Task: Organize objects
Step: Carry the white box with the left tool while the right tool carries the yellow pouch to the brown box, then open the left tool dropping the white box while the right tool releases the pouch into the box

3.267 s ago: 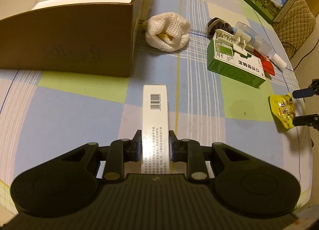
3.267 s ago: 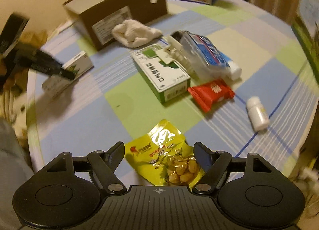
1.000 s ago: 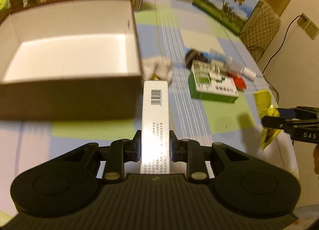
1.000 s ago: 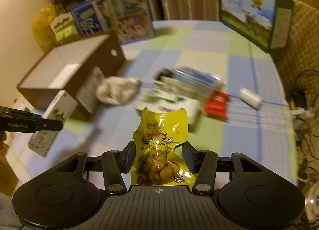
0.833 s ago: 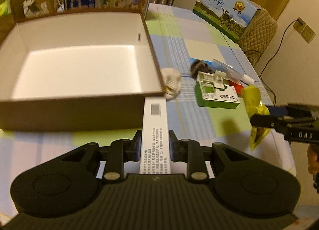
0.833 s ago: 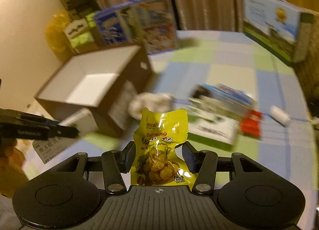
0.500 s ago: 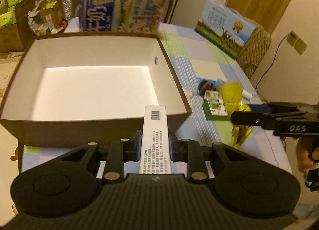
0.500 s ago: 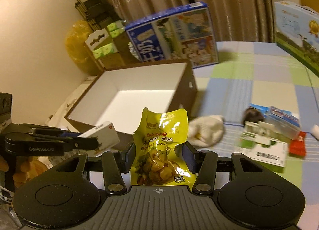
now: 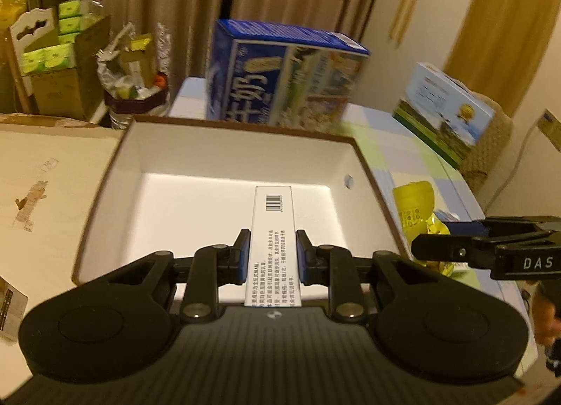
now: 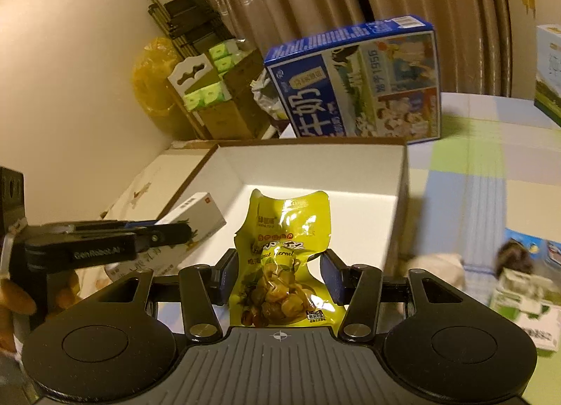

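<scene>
My left gripper [image 9: 272, 251] is shut on a long white carton with a barcode [image 9: 272, 226], held over the open brown cardboard box [image 9: 196, 173] with its white inside. My right gripper [image 10: 277, 273] is shut on a yellow snack pouch [image 10: 285, 250], raised just in front of the same box [image 10: 401, 173]. In the right wrist view the left gripper [image 10: 168, 233] and its white carton [image 10: 196, 215] hover at the box's left wall. In the left wrist view the right gripper [image 9: 445, 247] and the yellow pouch [image 9: 415, 205] sit just beyond the box's right wall.
A big blue milk carton [image 9: 280, 79] stands behind the box, another printed carton [image 9: 445, 107] at the far right. On the checked tablecloth [image 10: 484, 173] lie a white cloth [image 10: 441, 264], a green-white box [image 10: 526, 303] and a dark object [image 10: 515, 259]. Clutter fills the left corner.
Both grippers rose from the table with their loads and moved toward the box. The white carton now hangs over the box's inside; the pouch has come up to its right side.
</scene>
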The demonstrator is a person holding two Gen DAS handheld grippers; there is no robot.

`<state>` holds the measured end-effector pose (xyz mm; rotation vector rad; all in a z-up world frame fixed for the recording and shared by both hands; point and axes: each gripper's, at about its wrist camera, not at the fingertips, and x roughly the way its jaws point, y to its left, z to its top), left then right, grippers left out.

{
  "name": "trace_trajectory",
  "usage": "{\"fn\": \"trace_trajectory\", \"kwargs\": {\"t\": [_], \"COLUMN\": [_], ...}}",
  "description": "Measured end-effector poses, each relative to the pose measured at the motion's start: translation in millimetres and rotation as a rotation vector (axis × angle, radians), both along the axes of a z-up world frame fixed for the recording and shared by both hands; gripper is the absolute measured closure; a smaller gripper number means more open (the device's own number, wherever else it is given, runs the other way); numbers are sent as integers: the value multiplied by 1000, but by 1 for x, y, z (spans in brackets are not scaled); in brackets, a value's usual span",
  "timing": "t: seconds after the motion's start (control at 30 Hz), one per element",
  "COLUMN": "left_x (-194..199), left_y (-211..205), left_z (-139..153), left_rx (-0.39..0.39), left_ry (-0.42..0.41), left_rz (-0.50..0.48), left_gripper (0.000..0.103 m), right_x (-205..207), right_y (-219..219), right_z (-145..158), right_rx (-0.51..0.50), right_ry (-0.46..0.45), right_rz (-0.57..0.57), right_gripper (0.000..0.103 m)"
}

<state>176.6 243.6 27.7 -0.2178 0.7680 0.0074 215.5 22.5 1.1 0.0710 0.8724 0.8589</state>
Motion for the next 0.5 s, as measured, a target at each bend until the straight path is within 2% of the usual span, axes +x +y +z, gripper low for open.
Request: {"fn": "trace_trajectory", "kwargs": {"t": [0.23,0.5], "left_x": [41,87], "left_y": [20,26], "left_z": [-18,-69], "left_rx": [9,-4], "left_ry": [-5,116], "left_rz": [54,105], "left_gripper": [81,81], "right_x": [33,64], "right_y": [45,73], "right_z": [-14,-60], "right_rx": [-26,-148], "right_ry": [14,107], "right_rz": [-52,-105], "right_gripper": [55,55]}}
